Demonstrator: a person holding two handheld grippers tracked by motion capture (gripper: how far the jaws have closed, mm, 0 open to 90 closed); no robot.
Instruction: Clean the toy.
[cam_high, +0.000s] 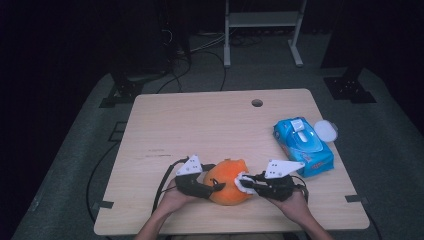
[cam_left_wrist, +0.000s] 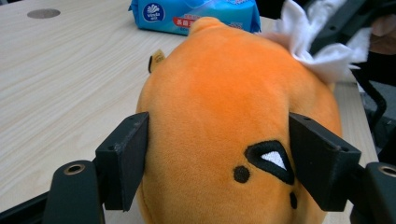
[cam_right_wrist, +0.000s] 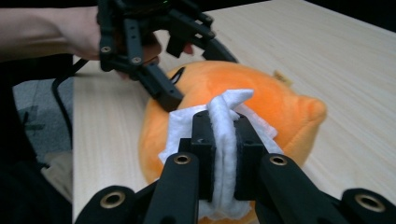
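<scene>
An orange plush toy (cam_high: 227, 192) with a black stitched face lies near the table's front edge. My left gripper (cam_high: 214, 186) is shut on it from the left. In the left gripper view the two jaws press into the sides of the plush (cam_left_wrist: 224, 93). My right gripper (cam_high: 248, 184) comes in from the right and is shut on a white wipe (cam_high: 243, 181). In the right gripper view the wipe (cam_right_wrist: 224, 116) is folded between the jaws and rests on top of the plush (cam_right_wrist: 285, 107). The left gripper (cam_right_wrist: 196, 74) shows beyond it.
A blue pack of wet wipes (cam_high: 303, 145) lies at the right side of the table, a white round lid (cam_high: 325, 130) beside it. A cable hole (cam_high: 257, 103) sits near the far edge. Bare tabletop (cam_high: 200, 125) stretches across the middle and left.
</scene>
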